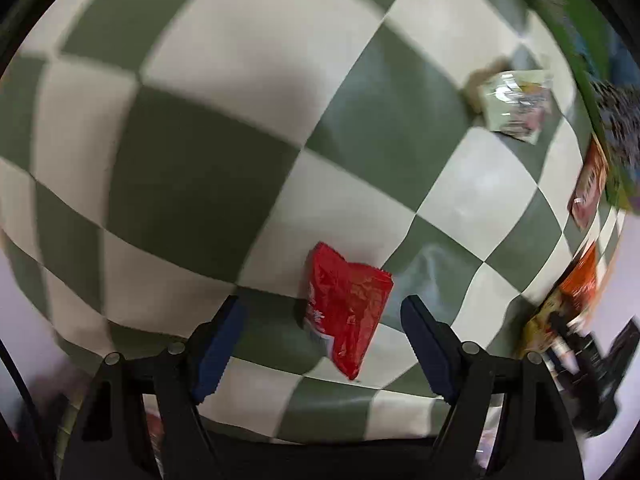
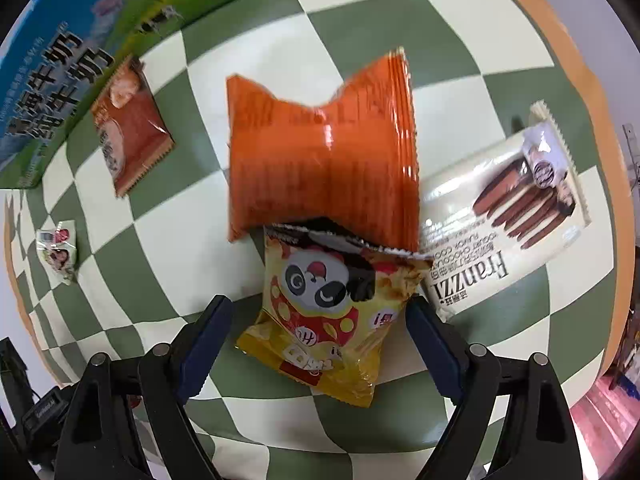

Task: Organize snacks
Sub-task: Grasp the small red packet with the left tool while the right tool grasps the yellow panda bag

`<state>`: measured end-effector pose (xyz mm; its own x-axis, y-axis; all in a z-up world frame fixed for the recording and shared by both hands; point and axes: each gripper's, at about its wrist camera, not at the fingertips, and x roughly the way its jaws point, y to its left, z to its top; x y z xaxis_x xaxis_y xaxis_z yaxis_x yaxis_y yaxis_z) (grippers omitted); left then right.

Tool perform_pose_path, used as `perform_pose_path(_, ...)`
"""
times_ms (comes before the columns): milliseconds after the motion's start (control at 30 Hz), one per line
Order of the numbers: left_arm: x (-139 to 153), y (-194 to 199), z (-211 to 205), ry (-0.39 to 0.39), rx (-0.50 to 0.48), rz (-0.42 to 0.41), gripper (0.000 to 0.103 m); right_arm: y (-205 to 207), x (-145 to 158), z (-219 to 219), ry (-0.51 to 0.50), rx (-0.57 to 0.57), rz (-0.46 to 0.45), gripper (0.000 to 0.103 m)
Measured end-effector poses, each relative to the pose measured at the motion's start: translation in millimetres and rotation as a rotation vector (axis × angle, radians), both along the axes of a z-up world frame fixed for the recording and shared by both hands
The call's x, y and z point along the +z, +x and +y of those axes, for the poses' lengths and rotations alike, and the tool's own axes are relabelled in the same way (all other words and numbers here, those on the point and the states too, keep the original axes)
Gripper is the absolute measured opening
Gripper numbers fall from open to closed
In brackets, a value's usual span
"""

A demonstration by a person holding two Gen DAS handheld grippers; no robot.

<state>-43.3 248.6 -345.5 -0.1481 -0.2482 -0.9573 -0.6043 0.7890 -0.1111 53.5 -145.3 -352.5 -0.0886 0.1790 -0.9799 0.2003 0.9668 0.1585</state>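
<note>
Both tongs gaped empty: the left gripper (image 1: 322,344) straddled a crinkled red foil packet (image 1: 346,312), the right gripper (image 2: 318,342) a yellow panda-printed snack bag (image 2: 332,320), each best centred before squeezing gently.

Snacks all flat on green-and-cream checkered cloth (image 2: 248,68). Big orange bag (image 2: 320,148) centre, its lower edge overlapping top of yellow panda packet (image 2: 332,320). Cream Franzzi cookie pack (image 2: 504,220) just right, touching the orange bag. Brown-red packet (image 2: 132,128) upper left, small pale packet (image 2: 58,250) far left. Crumpled red packet (image 1: 346,312) lies apart.
</note>
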Motion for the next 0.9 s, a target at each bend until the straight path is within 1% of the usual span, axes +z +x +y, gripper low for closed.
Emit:
perform_pose_path(33, -6.3, -0.4, -1.5, -0.018, 0.009, -0.002, 0.078, -2.3, -2.9, 0.2, 0.008, -0.004, 0.011, 0.09)
perform_pose_path(67, -12.4, 0.8, -4.6, -0.023, 0.001, 0.004, 0.064, -4.4, -5.5, 0.1, 0.011, -0.008, 0.019, 0.09)
perform_pose_path(100, -17.0, 2.4, -8.8, -0.026, -0.016, 0.009, 0.056, -7.3, -8.2, 0.6, 0.008, -0.008, 0.024, 0.09)
perform_pose_path(133, -19.6, 8.1, -15.0, -0.13, -0.002, -0.043, 0.047, -8.0, -10.0, 0.4, 0.003, -0.006, 0.023, 0.087)
perform_pose_path(167, -19.4, 11.9, -22.4, -0.111, -0.039, -0.049, 0.047, -8.3, -10.6, 1.0, -0.009, 0.001, 0.02, 0.083)
perform_pose_path(200, -17.4, 15.6, -29.4, -0.091, -0.073, -0.062, 0.046, -9.1, -10.6, 2.9, -0.021, 0.017, 0.008, 0.074)
perform_pose_path(233, -14.4, 20.0, -37.6, -0.077, -0.108, -0.082, 0.045, -9.4, -10.2, 5.2, -0.032, 0.037, 0.002, 0.07)
perform_pose_path(267, -10.6, 25.7, -48.2, -0.058, -0.155, -0.102, 0.045, -9.6, -9.1, 9.3, -0.038, 0.062, -0.008, 0.07)
perform_pose_path(333, -5.3, 33.6, -64.1, -0.037, -0.21, -0.13, 0.045, -8.4, -9.3, 22.4, -0.045, 0.113, -0.022, 0.066)
perform_pose_path(433, -0.5, 47.4, -85.8, -0.048, -0.265, -0.163, 0.044, -9.0, -6.7, 48.9, -0.046, 0.241, -0.041, 0.062)
perform_pose_path(500, 1.9, 53.9, -96.0, -0.058, -0.296, -0.178, 0.044, -14.4, -6.2, 73.3, -0.021, 0.374, -0.046, 0.061)
perform_pose_path(600, 1.6, 56.7, -101.6, -0.077, -0.324, -0.184, 0.044, -23.6, -5.0, 95.5, -0.021, 0.503, -0.049, 0.061)
perform_pose_path(633, 0.7, 58.5, -102.9, -0.087, -0.335, -0.174, 0.045, -25.6, -5.7, 97.9, -0.012, 0.515, -0.04, 0.063)
perform_pose_path(667, -1.3, 60.7, -102.7, -0.103, -0.341, -0.16, 0.048, -27.2, -6.1, 97.3, -0.001, 0.501, -0.035, 0.064)
perform_pose_path(700, -3.4, 63.5, -99.5, -0.124, -0.338, -0.153, 0.049, -27.7, -6.4, 93.9, 0.007, 0.483, -0.03, 0.07)
perform_pose_path(733, -6.1, 62.0, -98.2, -0.152, -0.331, -0.147, 0.054, -27.5, -7.1, 89.8, 0.017, 0.462, -0.022, 0.076)
perform_pose_path(767, -9.4, 61.7, -95.5, -0.17, -0.323, -0.146, 0.058, -27.6, -8.4, 85.0, 0.036, 0.428, -0.014, 0.078)
perform_pose_path(800, -12.5, 63.3, -92.5, -0.186, -0.315, -0.142, 0.059, -28.4, -8.4, 82.7, 0.048, 0.403, -0.01, 0.079)
perform_pose_path(833, -14.3, 62.8, -92.7, -0.194, -0.314, -0.133, 0.06, -28.7, -8.6, 80.3, 0.057, 0.382, -0.007, 0.079)
perform_pose_path(900, -15.4, 60.8, -93.3, -0.186, -0.33, -0.128, 0.06, -25.9, -7.6, 70.9, 0.077, 0.322, 0.001, 0.079)
